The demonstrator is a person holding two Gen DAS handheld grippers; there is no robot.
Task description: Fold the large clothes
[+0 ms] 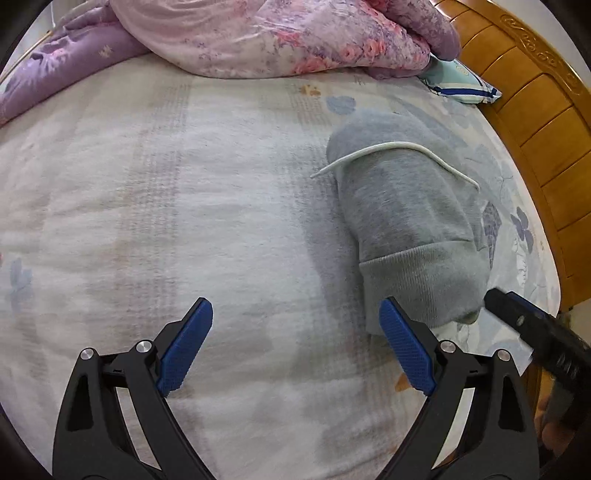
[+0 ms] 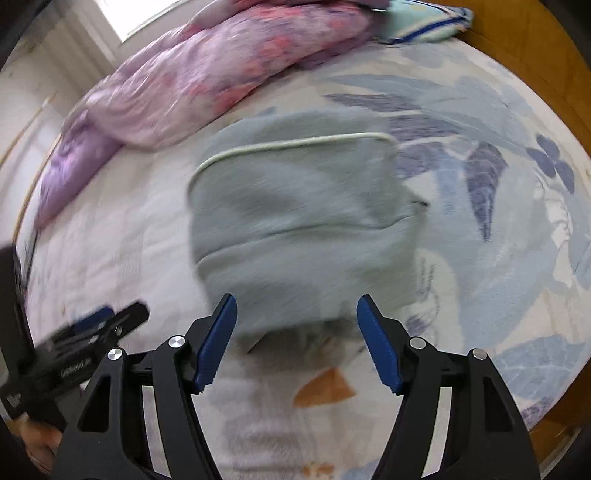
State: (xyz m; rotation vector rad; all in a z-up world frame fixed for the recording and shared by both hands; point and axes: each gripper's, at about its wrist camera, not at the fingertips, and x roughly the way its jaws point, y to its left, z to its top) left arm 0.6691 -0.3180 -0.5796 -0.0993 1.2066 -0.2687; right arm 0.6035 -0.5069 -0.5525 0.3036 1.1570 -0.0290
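grey sweatshirt lay folded into a compact bundle toward the right edge of the bed, near the wooden frame; ribbed hem nearest, white drawstring loose across top. judged nearly finished: folds made, only tidying or moving left. left gripper spread wide, empty, beside the bundle's near-left corner. right gripper also wide, empty, just short of the hem. floral quilt heaped along far edge.

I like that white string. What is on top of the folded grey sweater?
A white drawstring lies across the top of the grey sweater. Nothing else rests on it. Whatever sits inside its folds is covered.
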